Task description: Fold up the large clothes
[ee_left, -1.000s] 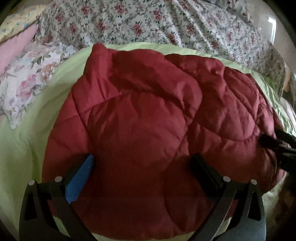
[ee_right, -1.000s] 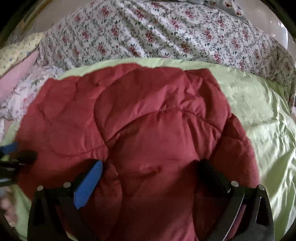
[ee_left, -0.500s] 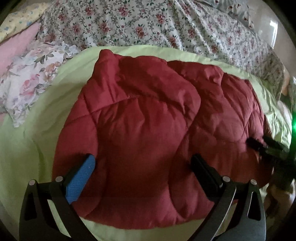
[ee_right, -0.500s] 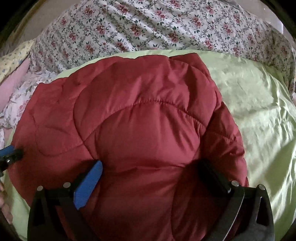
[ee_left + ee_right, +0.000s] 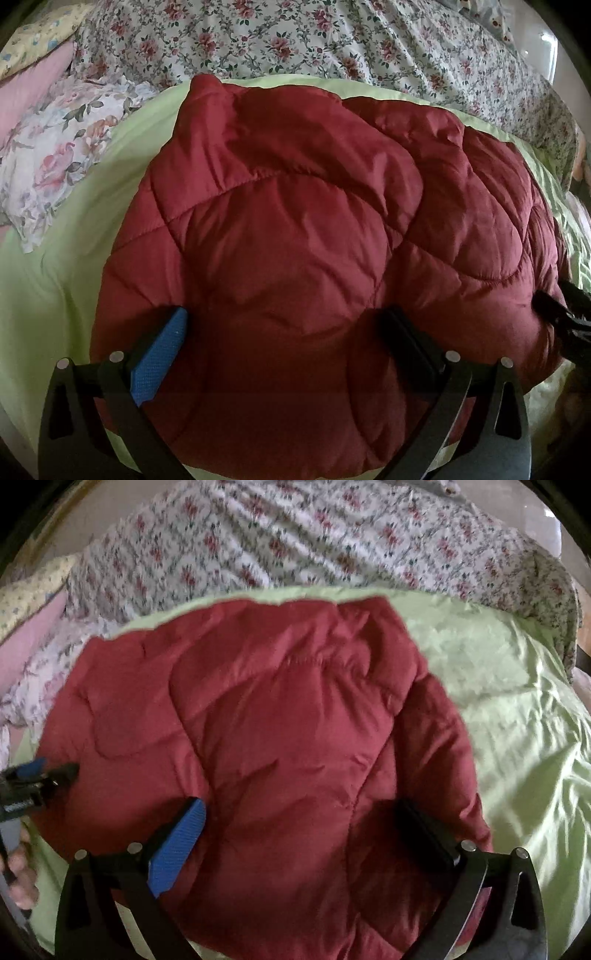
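Observation:
A dark red quilted jacket (image 5: 295,229) lies bundled on a light green sheet (image 5: 55,288). My left gripper (image 5: 284,332) is open, and its blue and black fingers straddle the jacket's near edge, with the padding bulging between them. My right gripper (image 5: 301,823) is also open and straddles the jacket (image 5: 280,716) near its right side. Each gripper shows in the other's view: the right gripper (image 5: 561,310) at the jacket's right edge, the left gripper (image 5: 37,779) at its left edge, with a hand (image 5: 18,878) behind it. The right wrist view is motion-blurred.
A rose-patterned floral bedspread (image 5: 332,40) covers the bed behind the green sheet (image 5: 517,720). A floral pillow (image 5: 55,155) and a pink pillow (image 5: 26,92) lie at the far left. Bare green sheet stretches to the right of the jacket.
Both grippers drew back from the jacket half a second ago and have since moved closer over it. Their jaws have stayed wide apart. The jacket's shape is much the same.

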